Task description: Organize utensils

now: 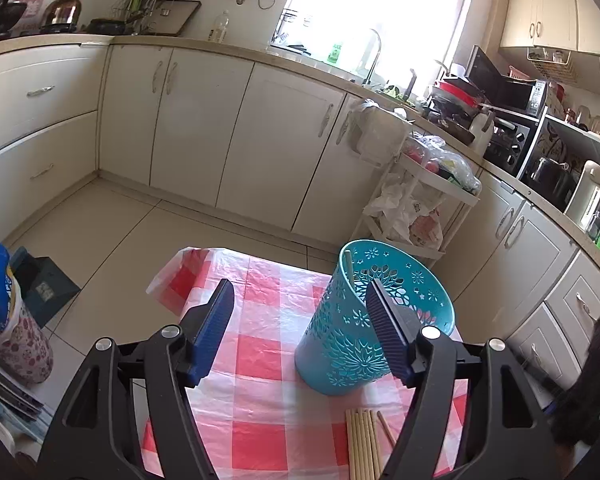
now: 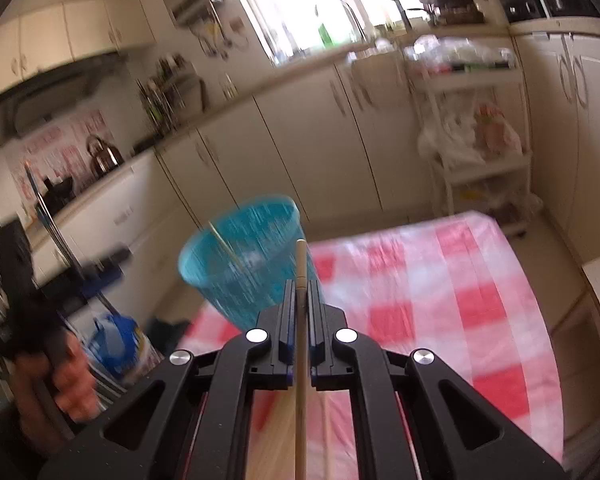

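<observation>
A teal cut-out utensil holder [image 1: 352,332] stands upright on the red-and-white checked tablecloth [image 1: 260,344], with one wooden chopstick [image 1: 349,266] leaning inside it. Several more wooden chopsticks [image 1: 362,444] lie on the cloth near the front edge. My left gripper [image 1: 300,320] is open, its right finger against the holder's near side and its left finger clear of it. In the blurred right wrist view my right gripper [image 2: 300,300] is shut on a single wooden chopstick [image 2: 300,272], lifted above the cloth just in front of the holder [image 2: 244,264].
White kitchen cabinets [image 1: 236,136] run around the room. A white trolley [image 1: 428,200] with bags stands behind the table. A floral container [image 1: 16,340] and a stack of trays sit at the left. A hand [image 2: 64,384] grips the left tool's handle.
</observation>
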`<action>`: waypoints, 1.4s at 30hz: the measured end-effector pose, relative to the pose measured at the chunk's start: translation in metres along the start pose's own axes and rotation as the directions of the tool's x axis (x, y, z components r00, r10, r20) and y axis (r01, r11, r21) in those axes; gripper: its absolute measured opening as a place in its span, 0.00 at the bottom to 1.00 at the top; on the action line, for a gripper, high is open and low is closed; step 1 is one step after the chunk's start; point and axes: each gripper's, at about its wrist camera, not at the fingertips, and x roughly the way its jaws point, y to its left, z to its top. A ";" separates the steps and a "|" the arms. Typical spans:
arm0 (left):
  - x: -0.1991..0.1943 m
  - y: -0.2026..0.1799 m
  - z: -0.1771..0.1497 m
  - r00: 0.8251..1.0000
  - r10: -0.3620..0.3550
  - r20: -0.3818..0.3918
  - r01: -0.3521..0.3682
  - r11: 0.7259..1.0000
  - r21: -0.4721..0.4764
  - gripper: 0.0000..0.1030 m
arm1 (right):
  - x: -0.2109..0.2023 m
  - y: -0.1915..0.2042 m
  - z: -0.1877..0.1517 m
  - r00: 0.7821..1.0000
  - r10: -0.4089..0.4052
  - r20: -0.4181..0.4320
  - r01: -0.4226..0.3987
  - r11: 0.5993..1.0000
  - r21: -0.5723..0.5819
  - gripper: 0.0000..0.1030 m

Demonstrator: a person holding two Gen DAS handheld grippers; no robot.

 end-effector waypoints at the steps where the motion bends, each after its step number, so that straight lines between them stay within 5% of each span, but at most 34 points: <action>1: 0.000 0.000 0.000 1.000 0.002 0.002 -0.002 1.000 0.001 0.63 | -0.005 0.010 0.016 0.996 0.032 0.085 -0.032 0.999 0.001 0.06; 4: 0.001 0.001 0.000 1.000 0.003 0.004 -0.003 1.000 -0.008 0.63 | -0.011 0.038 0.056 0.957 0.056 0.285 -0.056 0.998 -0.008 0.06; 7: 0.002 0.002 0.001 1.000 0.006 0.006 -0.006 1.000 -0.017 0.64 | 0.001 0.067 0.080 0.900 0.015 0.435 0.008 0.999 -0.049 0.06; 10: 0.001 0.005 0.002 1.000 0.010 0.008 -0.010 1.000 -0.026 0.65 | 0.032 0.082 0.094 0.878 -0.040 0.477 0.085 0.994 -0.072 0.06; 13: 0.001 0.009 0.003 1.000 0.014 0.009 -0.013 0.999 -0.035 0.67 | 0.067 0.087 0.095 0.879 -0.098 0.466 0.160 0.982 -0.096 0.06; 22: 0.000 0.012 0.005 1.000 0.016 0.005 -0.016 0.999 -0.037 0.68 | 0.096 0.072 0.055 0.940 -0.142 0.310 0.189 0.974 -0.127 0.09; 26: 0.002 0.011 0.001 1.000 0.019 -0.013 -0.019 1.000 -0.021 0.68 | 0.073 0.059 0.037 0.964 -0.134 0.230 0.165 0.979 -0.119 0.47; 30: 0.002 0.008 -0.005 0.999 0.021 -0.033 -0.021 1.000 0.004 0.69 | 0.037 0.039 0.002 0.979 -0.176 0.103 0.186 0.977 -0.105 0.63; 32: 0.003 0.005 -0.010 0.998 0.020 -0.051 -0.019 1.000 0.022 0.69 | 0.033 0.028 -0.028 0.972 -0.230 -0.048 0.221 0.964 -0.146 0.64; 34: 0.005 0.001 -0.017 0.997 0.022 -0.074 -0.019 0.999 0.041 0.70 | 0.032 0.015 -0.067 0.941 -0.278 -0.195 0.237 0.948 -0.211 0.64; 36: 0.008 -0.006 -0.030 0.993 0.022 -0.115 -0.014 0.997 0.071 0.70 | 0.036 0.005 -0.099 0.905 -0.306 -0.295 0.231 0.937 -0.263 0.47; 37: 0.010 -0.010 -0.039 0.990 0.026 -0.140 -0.013 0.996 0.093 0.70 | 0.039 0.002 -0.111 0.891 -0.313 -0.330 0.224 0.933 -0.281 0.34; 42: 0.027 -0.023 -0.088 0.954 0.032 -0.297 0.019 0.985 0.169 0.70 | 0.059 -0.005 -0.127 0.870 -0.286 -0.401 0.177 0.941 -0.287 0.30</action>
